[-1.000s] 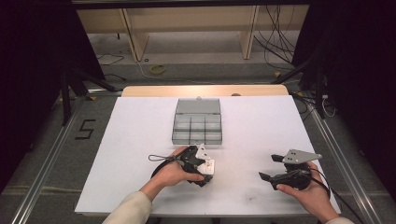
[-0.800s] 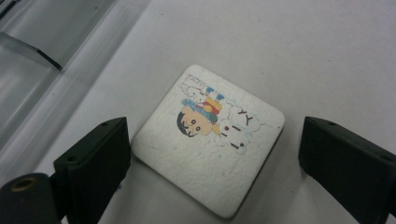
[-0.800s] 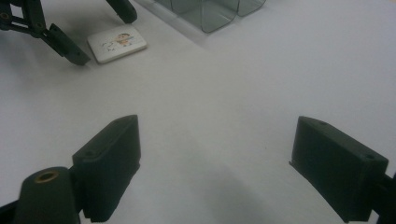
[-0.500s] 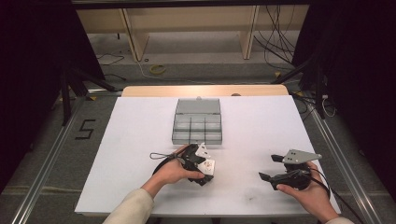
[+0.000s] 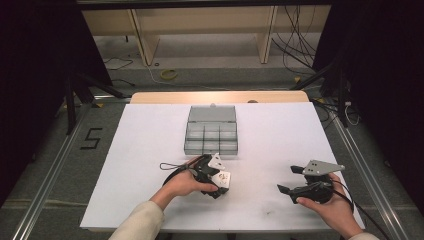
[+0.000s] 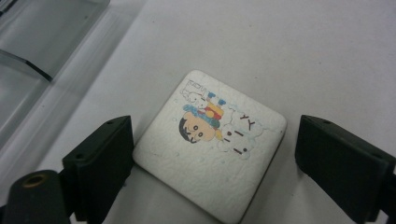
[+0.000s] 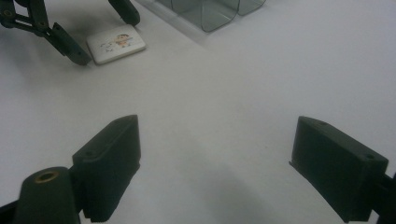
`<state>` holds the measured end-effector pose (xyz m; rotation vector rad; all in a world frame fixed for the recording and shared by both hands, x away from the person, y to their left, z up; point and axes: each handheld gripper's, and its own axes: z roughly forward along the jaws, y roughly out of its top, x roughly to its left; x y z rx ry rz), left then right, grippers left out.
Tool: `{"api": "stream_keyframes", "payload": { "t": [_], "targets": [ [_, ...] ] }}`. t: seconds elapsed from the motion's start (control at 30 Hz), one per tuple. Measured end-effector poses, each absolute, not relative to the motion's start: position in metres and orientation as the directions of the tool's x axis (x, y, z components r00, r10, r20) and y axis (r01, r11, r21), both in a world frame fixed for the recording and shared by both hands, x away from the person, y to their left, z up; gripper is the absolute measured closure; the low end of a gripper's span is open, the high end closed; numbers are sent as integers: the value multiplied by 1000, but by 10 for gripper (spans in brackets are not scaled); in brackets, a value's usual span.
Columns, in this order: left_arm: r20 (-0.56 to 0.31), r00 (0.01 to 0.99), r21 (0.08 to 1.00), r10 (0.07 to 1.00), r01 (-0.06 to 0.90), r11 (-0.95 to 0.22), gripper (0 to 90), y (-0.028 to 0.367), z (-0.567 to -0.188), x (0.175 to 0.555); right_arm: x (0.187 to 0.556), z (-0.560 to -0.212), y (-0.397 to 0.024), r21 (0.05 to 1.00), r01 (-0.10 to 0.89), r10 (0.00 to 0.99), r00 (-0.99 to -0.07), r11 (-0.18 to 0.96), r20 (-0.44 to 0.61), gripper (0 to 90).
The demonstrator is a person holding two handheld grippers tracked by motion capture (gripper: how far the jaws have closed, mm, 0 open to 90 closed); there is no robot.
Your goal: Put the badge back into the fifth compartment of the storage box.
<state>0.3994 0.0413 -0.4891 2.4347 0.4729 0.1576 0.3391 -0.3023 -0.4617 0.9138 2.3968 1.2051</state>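
A small white square tile (image 6: pixel 205 140) with a cartoon print lies flat on the white table (image 5: pixel 150 145). My left gripper (image 6: pixel 215 158) points down over it with the tile between its jaws. The jaws have just been closing a little. One jaw sits at the tile's edge and the other stands clear of it, so the gripper is open. In the high view the tile (image 5: pixel 223 178) shows at the left gripper (image 5: pixel 221 183). My right gripper (image 5: pixel 287 179) rests open near the front right with nothing between its jaws (image 7: pixel 215 158). The right gripper view also shows the tile (image 7: pixel 116 43).
A clear plastic compartment box (image 5: pixel 211 130) with its lid open stands at mid table, just beyond the left gripper; its edge shows in the left gripper view (image 6: pixel 28 46) and the right gripper view (image 7: pixel 210 11). Table edges run close by the forearms.
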Motion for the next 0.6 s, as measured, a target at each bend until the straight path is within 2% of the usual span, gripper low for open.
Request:
{"api": "stream_keyframes", "payload": {
  "t": [0.17, 0.6],
  "targets": [
    [1, 921, 604, 390, 311, -734, 226, 40, -485, 395, 339, -462, -302, 800, 403, 660, -751, 445, 11, 161],
    [-20, 897, 570, 441, 373, -733, 283, 40, -480, 393, 339, -461, -303, 801, 401, 659, -752, 445, 10, 162]
  ]
}}
